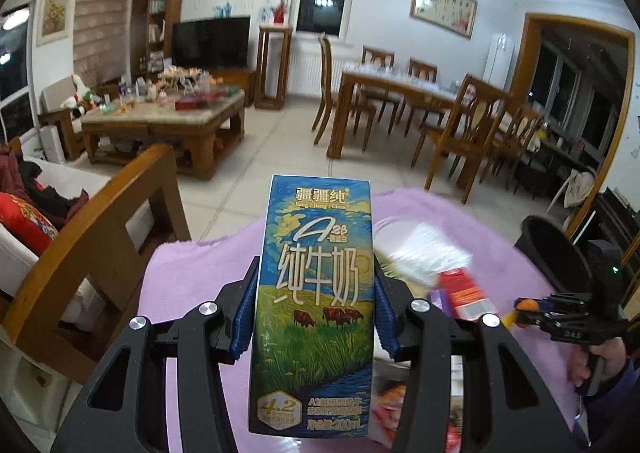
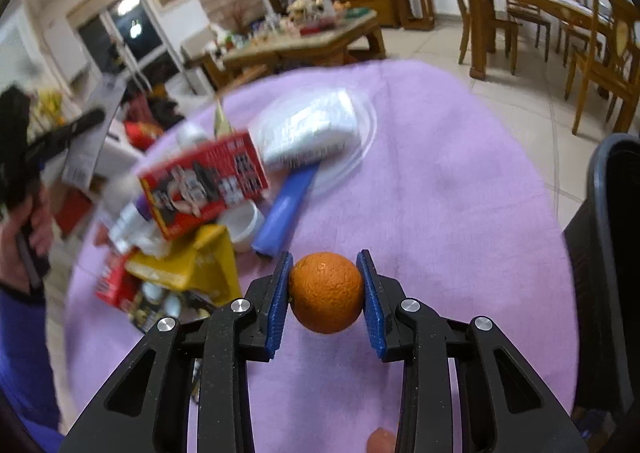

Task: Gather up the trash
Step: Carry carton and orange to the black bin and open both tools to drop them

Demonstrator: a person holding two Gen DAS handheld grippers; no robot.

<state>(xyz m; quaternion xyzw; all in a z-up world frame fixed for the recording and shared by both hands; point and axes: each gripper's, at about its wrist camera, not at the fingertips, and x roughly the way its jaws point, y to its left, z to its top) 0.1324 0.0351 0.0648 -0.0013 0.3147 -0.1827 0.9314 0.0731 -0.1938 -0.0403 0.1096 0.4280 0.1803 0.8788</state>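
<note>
Both tongs are loaded: left tongs (image 1: 314, 307) clamped on a tall, glossy milk carton (image 1: 316, 305) held upright, right tongs (image 2: 326, 293) pinching a round, dimpled orange (image 2: 326, 292) over the fuzzy purple bench (image 2: 440, 213). Next, I'd say: carry both to the black bin (image 2: 608, 253) on the right.

Past the purple cloth (image 1: 192, 273) I see a wooden coffee table (image 1: 168, 121) crowded with small items too blurred to name. Behind it stands a dark television (image 1: 212, 43) beside a tall shelf unit (image 1: 156, 25). To the right sit a dining table (image 1: 400, 89) and wooden chairs (image 1: 464, 125). A framed picture (image 1: 444, 7) hangs above.
</note>
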